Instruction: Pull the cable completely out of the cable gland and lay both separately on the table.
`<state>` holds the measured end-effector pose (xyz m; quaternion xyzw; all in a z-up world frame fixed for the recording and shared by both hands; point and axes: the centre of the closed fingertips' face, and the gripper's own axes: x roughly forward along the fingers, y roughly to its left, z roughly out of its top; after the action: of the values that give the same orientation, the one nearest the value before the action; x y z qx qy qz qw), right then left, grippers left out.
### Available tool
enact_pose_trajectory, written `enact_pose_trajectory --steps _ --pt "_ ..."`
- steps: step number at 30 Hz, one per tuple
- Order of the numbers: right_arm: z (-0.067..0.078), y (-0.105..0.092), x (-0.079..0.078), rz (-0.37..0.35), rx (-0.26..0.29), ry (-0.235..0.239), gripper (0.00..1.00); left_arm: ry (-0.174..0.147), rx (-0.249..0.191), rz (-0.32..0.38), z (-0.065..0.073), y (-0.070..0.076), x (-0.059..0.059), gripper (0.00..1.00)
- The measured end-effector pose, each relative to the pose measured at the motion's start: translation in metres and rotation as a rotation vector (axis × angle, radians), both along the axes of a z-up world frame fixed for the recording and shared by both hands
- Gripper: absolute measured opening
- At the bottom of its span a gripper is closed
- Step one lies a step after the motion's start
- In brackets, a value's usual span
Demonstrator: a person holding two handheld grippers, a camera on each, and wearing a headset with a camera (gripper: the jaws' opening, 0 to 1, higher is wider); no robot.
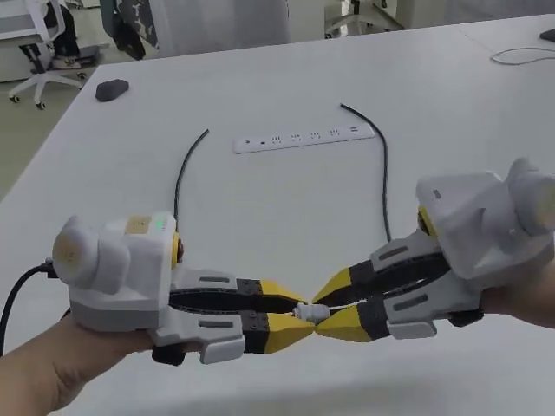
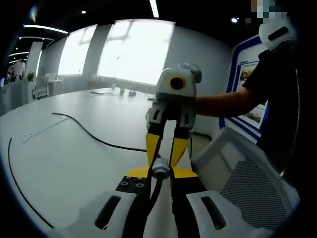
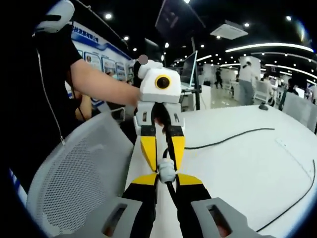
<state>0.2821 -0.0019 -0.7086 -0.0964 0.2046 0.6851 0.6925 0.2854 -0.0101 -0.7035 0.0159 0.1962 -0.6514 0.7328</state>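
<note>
Tip to tip, left gripper (image 1: 297,314) and right gripper (image 1: 323,317) both pinch shut on the white cable gland (image 1: 310,312); I see black cable (image 1: 385,173) trailing toward the power strip (image 1: 303,139).

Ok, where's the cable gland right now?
The cable gland sits low centre in the head view, pinched between the left claw and right claw, above the white table.
</note>
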Motion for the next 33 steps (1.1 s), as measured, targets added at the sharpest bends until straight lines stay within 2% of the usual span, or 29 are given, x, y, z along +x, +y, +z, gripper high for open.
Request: enact_pose_trajectory --steps 2,4,9,11,12,13,14,17,18,21,26,27,29,31,33 --pt "0.000 0.000 -0.002 0.007 0.007 0.035 0.09 -0.015 0.008 -0.017 0.000 -0.001 -0.002 0.15" --pt "0.002 0.000 -0.003 0.006 0.011 0.046 0.09 -0.036 0.004 -0.030 0.002 -0.001 -0.002 0.15" --pt "0.005 -0.001 -0.005 0.002 0.036 0.116 0.08 -0.053 0.013 -0.050 0.003 -0.002 -0.005 0.15" --pt "0.005 -0.002 -0.006 0.006 0.036 0.116 0.08 -0.042 0.014 -0.052 0.003 -0.003 -0.005 0.15" --pt "0.005 -0.002 -0.008 0.011 0.035 0.111 0.08 0.008 0.018 -0.042 0.002 -0.003 -0.006 0.15" --pt "0.005 -0.002 -0.008 0.014 0.034 0.110 0.08 0.034 0.020 -0.036 0.002 -0.003 -0.006 0.15" --pt "0.005 -0.002 -0.009 0.013 0.032 0.109 0.07 0.002 0.018 -0.046 0.003 -0.004 -0.005 0.15" --pt "0.005 -0.002 -0.008 0.016 0.024 0.061 0.07 0.008 0.022 -0.041 0.002 -0.004 -0.006 0.15" --pt "0.006 -0.002 -0.006 0.022 0.026 0.019 0.07 0.026 0.020 -0.028 0.002 -0.004 -0.005 0.15" --pt "0.008 -0.002 -0.008 0.010 0.019 -0.002 0.07 0.039 0.012 -0.010 0.004 -0.003 -0.003 0.15" --pt "0.011 -0.001 -0.008 0.002 -0.003 -0.106 0.07 0.076 0.002 0.010 0.006 -0.002 -0.002 0.15" --pt "0.012 -0.001 -0.006 0.005 -0.008 -0.155 0.07 0.109 -0.004 0.026 0.007 -0.002 -0.001 0.15" --pt "0.013 -0.001 -0.006 0.003 -0.010 -0.187 0.07 0.146 -0.015 0.042 0.008 -0.001 0.001 0.15" --pt "0.015 -0.001 -0.003 -0.003 -0.011 -0.238 0.07 0.195 -0.035 0.067 0.010 -0.001 0.004 0.15" --pt "0.017 -0.001 0.001 -0.007 -0.027 -0.315 0.07 0.210 -0.041 0.083 0.011 -0.001 0.007 0.15"
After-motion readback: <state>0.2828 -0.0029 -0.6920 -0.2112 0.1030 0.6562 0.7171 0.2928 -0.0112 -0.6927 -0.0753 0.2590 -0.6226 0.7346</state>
